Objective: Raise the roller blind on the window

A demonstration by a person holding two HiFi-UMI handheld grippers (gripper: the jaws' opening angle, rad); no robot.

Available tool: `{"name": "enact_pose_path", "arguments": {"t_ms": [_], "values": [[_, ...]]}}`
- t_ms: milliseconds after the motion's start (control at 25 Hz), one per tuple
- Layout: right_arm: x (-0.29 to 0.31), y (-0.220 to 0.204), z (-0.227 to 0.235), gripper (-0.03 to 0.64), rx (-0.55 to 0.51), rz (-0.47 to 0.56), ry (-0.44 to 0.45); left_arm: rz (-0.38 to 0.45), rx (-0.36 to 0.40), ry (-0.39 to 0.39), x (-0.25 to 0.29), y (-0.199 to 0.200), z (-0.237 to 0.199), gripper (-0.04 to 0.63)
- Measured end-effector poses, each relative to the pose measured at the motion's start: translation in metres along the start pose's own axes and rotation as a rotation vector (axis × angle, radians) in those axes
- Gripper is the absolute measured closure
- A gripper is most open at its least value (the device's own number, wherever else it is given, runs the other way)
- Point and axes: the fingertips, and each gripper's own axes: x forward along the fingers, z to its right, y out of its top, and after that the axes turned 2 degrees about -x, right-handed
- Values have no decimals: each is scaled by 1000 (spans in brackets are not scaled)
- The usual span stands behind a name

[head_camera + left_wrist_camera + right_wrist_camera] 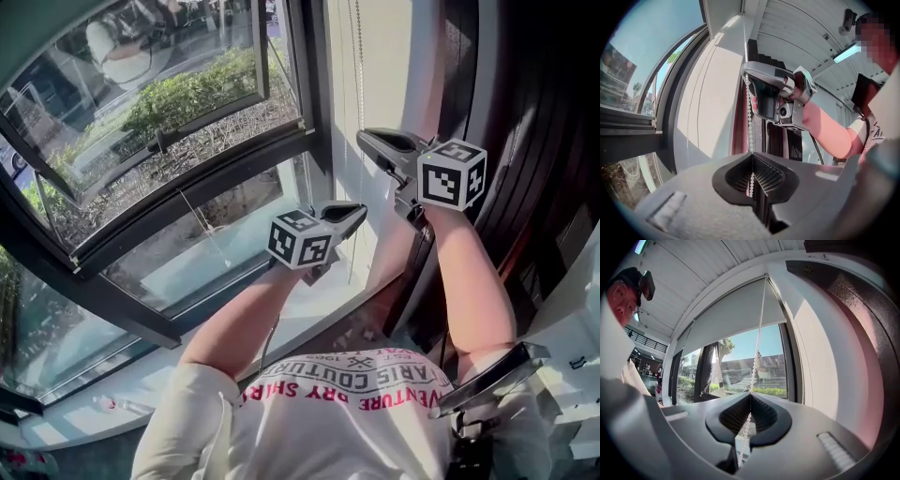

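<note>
The right gripper (750, 397) has its jaws pressed together on the bead chain (757, 352), which rises to the blind (736, 315). The blind covers the upper window (736, 369). A second strand (801, 378) seems to hang beside the frame.

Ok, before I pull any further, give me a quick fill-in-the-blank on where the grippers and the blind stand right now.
1. The left gripper is ____ on the bead chain.
2. In the head view, the right gripper grips the chain ____ the left one.
3. In the right gripper view, the roller blind covers only the ____ part of the window.

Missing words: shut; above; upper
</note>
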Motion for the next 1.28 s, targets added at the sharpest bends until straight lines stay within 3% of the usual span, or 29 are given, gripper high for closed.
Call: {"name": "enact_pose_path", "arguments": {"t_ms": [400, 880, 1280], "values": [[-7, -17, 10, 612, -15, -18, -31, -29, -11, -21, 13, -14, 4, 589], [-15, -105, 7, 612, 65, -119, -32, -164, -90, -21, 23, -101, 2, 589], [-15, -193, -16, 612, 110, -292, -18, -313, -171, -14, 14, -189, 4, 588]]}}
